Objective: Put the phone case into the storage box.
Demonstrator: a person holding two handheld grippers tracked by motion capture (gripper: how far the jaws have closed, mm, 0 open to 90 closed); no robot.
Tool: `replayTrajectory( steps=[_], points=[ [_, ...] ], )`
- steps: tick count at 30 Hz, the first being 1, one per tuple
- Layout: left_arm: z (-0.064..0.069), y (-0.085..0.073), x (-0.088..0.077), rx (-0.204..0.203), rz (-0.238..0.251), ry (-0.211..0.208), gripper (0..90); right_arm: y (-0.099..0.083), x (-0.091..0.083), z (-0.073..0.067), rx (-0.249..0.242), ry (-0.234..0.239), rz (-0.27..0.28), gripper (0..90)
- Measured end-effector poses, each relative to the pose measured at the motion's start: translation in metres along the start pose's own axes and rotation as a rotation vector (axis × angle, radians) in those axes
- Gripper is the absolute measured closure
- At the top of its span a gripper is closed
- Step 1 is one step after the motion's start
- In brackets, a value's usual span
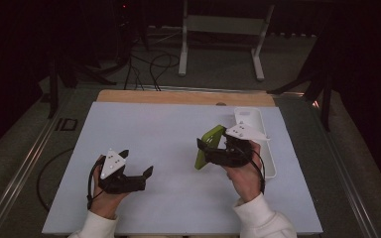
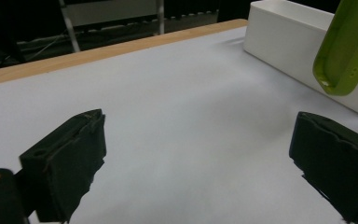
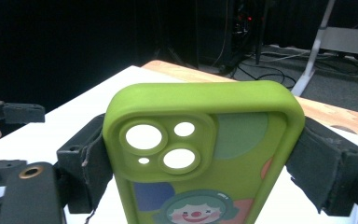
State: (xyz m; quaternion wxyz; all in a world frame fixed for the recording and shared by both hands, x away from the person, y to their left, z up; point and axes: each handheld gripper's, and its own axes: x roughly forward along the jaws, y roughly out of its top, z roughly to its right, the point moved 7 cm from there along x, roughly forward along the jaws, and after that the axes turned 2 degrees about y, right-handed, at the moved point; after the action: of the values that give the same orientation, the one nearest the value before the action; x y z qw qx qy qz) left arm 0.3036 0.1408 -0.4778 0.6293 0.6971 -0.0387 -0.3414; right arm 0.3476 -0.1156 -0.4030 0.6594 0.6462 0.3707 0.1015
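A lime-green phone case [image 1: 211, 138] stands upright on its edge, lifted above the white mat [image 1: 168, 124] at the right of the middle. My right gripper [image 1: 209, 151] is shut on it, one pad on each long side. The right gripper view has the case [image 3: 242, 140] close up, with camera cut-outs and a clown picture on it, clamped in my right gripper [image 3: 204, 163]. My left gripper [image 1: 138, 162] is held low over the mat at the front left, open, with bare mat between its fingers. From the left gripper [image 2: 200, 154] the case [image 2: 345, 51] hangs at the upper right.
A long white tray [image 1: 252, 118] lies along the mat's right edge, just behind the right hand; it is also the white tray [image 2: 284, 42] behind the case. A wooden strip [image 1: 178, 96] borders the far edge. Beyond it are a stand's legs and cables on the floor.
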Motion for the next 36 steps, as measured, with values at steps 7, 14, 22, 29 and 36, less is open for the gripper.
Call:
replayTrajectory(
  steps=[7,14,22,29,36],
  points=[
    [-0.01,-0.009,-0.009,-0.014,0.011,-0.001,1.5,0.0,-0.001,0.002,-0.002,-0.004,0.001,15.8],
    [-0.017,-0.018,-0.015,-0.006,0.014,-0.003,0.9,0.0,-0.001,0.003,0.0,-0.012,0.002,15.8],
    [-0.025,-0.028,-0.022,-0.007,0.024,0.008,0.4,0.0,0.0,0.005,0.005,-0.017,0.002,15.8],
    [-0.028,-0.034,-0.028,0.0,0.032,0.018,0.3,0.0,-0.001,0.007,0.006,-0.025,0.005,15.8],
    [-0.031,-0.038,-0.032,0.0,0.031,0.034,0.3,0.001,0.0,0.009,0.01,-0.031,0.008,15.8]
  ],
)
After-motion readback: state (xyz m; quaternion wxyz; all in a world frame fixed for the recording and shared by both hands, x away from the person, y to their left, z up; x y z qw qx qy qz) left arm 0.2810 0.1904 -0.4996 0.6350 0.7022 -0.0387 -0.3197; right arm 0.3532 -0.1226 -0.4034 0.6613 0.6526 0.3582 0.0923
